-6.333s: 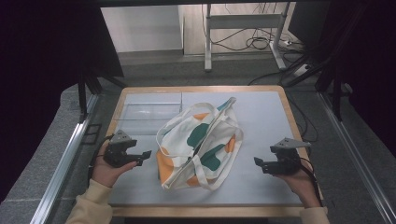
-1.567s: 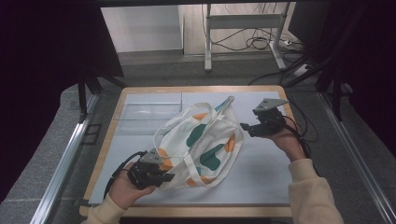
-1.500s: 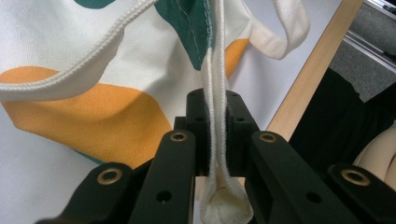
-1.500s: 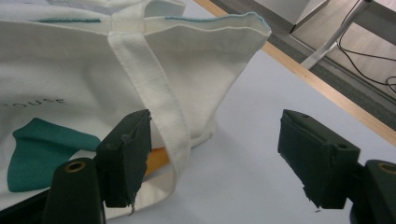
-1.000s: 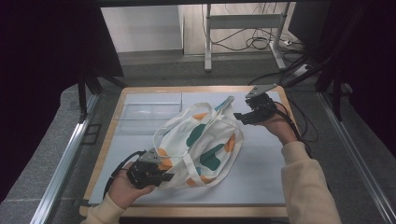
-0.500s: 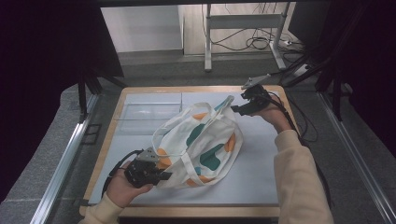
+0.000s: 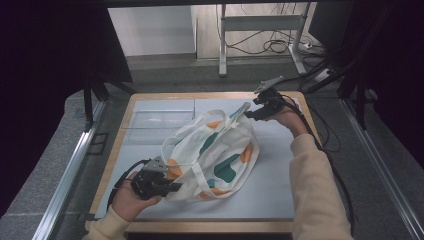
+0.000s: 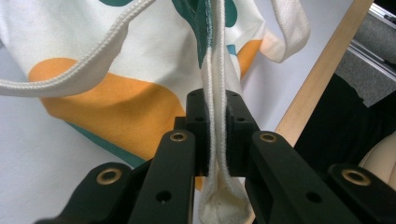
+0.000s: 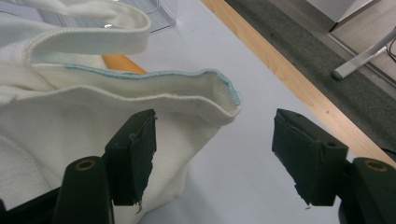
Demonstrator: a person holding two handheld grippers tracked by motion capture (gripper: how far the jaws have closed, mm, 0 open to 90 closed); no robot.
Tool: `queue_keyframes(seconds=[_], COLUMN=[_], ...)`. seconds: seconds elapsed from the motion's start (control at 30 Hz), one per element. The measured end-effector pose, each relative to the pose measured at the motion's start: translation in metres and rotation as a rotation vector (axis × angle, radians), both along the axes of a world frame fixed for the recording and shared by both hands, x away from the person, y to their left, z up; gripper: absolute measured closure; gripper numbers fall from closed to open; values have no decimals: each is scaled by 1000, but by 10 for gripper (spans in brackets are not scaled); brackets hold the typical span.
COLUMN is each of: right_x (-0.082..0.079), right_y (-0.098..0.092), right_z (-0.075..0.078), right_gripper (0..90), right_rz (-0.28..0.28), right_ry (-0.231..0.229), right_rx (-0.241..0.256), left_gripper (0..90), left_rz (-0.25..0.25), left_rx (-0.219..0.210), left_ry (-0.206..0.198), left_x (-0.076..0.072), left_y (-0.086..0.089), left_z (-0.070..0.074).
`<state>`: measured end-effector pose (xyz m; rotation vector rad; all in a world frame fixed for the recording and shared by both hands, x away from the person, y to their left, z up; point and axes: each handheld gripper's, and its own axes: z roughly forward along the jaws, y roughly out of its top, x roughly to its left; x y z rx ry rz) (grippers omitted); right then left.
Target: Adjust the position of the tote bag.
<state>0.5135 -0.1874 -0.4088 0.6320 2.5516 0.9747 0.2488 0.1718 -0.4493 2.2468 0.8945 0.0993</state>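
Observation:
A white cloth tote bag point(image 7: 210, 152) with orange and teal patches lies crumpled in the middle of the pale mat. My left gripper point(image 7: 167, 186) sits at its near left corner, shut on a folded edge of the bag point(image 8: 215, 135), which runs up between the two black pads. My right gripper point(image 7: 250, 113) hovers at the bag's far right corner, open. In the right gripper view the bag's blue-trimmed corner point(image 9: 219, 100) lies between the spread jaws, nearer the left pad point(image 9: 135, 154). A white strap point(image 9: 93, 25) loops behind it.
The mat rests on a wooden-rimmed table point(image 7: 305, 107). A clear flat tray point(image 7: 159, 117) lies at the far left of the mat. Metal rails point(image 7: 70, 170) run along both sides, and cables point(image 7: 280, 47) lie on the floor beyond the table.
My right gripper has moved from the right side toward the far edge and then left, down to the bag's far corner. My left gripper stays shut on the bag's near corner.

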Motion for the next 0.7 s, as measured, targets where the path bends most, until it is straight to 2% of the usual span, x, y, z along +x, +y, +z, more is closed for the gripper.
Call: queue_keyframes(seconds=[0.27, 0.33, 0.43, 0.47, 0.6, 0.63, 0.7], right_x=[5, 5, 4, 5, 7, 7, 7], right_y=[5, 8, 12, 13, 11, 11, 12], right_z=[-4, -1, 4, 6, 3, 2, 1], right_gripper=[320, 320, 336, 342, 344, 387, 407], right_rz=[31, 41, 62, 77, 81, 93, 101], right_ry=[-19, -20, -27, -36, -26, -17, -21], right_rx=[24, -13, -15, 1, -5, 0, 0], left_gripper=[837, 836, 836, 836, 836, 835, 835], left_rz=[3, 3, 1, 2, -7, 0, -1], left_rx=[-2, -3, -3, -4, 6, -4, -5], left_ry=[2, 3, 5, 5, 4, 5, 5], left_x=[1, 1, 1, 1, 2, 1, 2], left_y=[1, 1, 1, 1, 2, 2, 2], left_z=[-1, -1, -1, -1, 0, -1, -1])
